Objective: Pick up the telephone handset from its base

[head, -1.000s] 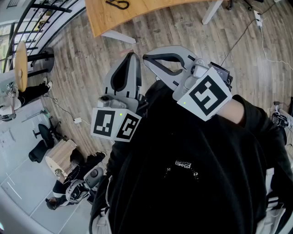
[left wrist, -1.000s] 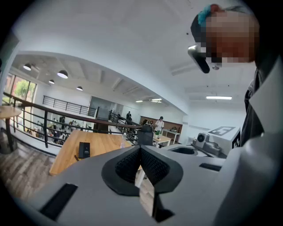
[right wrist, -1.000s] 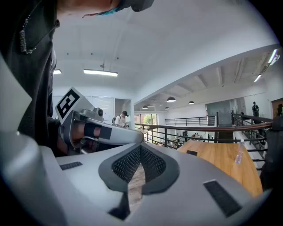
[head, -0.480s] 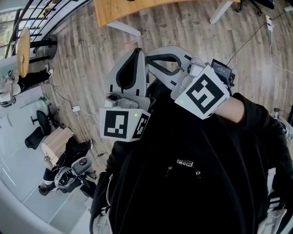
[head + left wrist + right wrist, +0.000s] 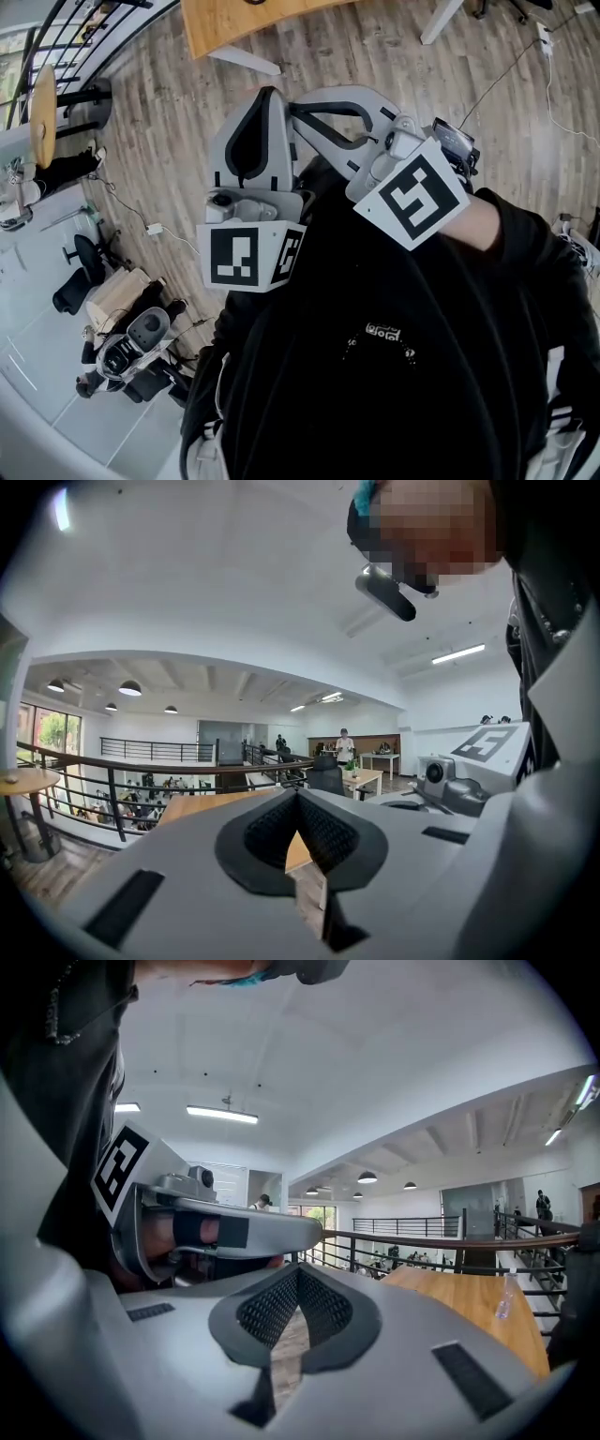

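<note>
No telephone, handset or base shows in any view. In the head view both grippers are held up close against the person's black top. My left gripper (image 5: 268,95) is shut with nothing in it, and its marker cube (image 5: 247,256) faces the camera. Just to its right, my right gripper (image 5: 298,111) points left, jaws also together and empty. The left gripper view shows the left gripper (image 5: 298,795) with its tips meeting over open room. Likewise the right gripper (image 5: 298,1270) in its own view has pads touching and nothing between them.
A wooden table (image 5: 234,21) with white legs stands ahead, beyond a stretch of plank floor (image 5: 169,112). Cables (image 5: 525,66) trail across the floor at right. A black railing (image 5: 66,37) and a drop to a lower level lie at left. A bottle (image 5: 504,1297) stands on the table.
The left gripper has rolled slightly, so its marker cube faces the head camera more squarely. Both grippers stay in nearly the same place against the chest, still shut.
</note>
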`<state>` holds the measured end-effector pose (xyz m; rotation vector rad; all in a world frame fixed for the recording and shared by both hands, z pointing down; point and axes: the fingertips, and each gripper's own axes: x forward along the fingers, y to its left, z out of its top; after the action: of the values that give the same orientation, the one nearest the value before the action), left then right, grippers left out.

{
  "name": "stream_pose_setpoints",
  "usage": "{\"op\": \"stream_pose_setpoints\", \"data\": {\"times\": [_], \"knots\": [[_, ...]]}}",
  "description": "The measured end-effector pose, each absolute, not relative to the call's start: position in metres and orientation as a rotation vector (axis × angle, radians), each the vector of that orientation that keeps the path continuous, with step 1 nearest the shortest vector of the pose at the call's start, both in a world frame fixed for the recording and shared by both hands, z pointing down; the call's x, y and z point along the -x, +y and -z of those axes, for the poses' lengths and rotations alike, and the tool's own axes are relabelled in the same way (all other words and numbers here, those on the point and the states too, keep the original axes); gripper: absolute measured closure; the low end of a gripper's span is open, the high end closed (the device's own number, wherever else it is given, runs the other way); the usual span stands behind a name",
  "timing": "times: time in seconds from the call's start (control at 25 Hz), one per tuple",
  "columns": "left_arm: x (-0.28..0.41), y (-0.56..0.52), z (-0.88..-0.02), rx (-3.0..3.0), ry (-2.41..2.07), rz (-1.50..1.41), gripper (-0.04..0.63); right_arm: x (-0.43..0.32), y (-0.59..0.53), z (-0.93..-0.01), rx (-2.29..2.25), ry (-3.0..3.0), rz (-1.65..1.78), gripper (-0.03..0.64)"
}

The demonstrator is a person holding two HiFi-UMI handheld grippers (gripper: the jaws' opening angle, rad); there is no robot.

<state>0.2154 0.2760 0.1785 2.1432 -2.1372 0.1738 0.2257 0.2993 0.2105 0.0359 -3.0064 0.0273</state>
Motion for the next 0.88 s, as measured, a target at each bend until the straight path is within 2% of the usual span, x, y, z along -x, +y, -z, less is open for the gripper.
{"op": "stream_pose_setpoints", "data": {"times": [0.36, 0.88], "knots": [[-0.230, 0.269, -0.188, -2.166, -2.073, -0.172, 0.592, -0.243, 0.287, -0.222, -0.151, -2.992, -0.090, 0.598], [-0.225, 0.229, -0.191, -2.100, -1.875, 0.105, 0.592, -0.268, 0.252, -0.213, -0.350, -2.970, -0.092, 0.598]]}}
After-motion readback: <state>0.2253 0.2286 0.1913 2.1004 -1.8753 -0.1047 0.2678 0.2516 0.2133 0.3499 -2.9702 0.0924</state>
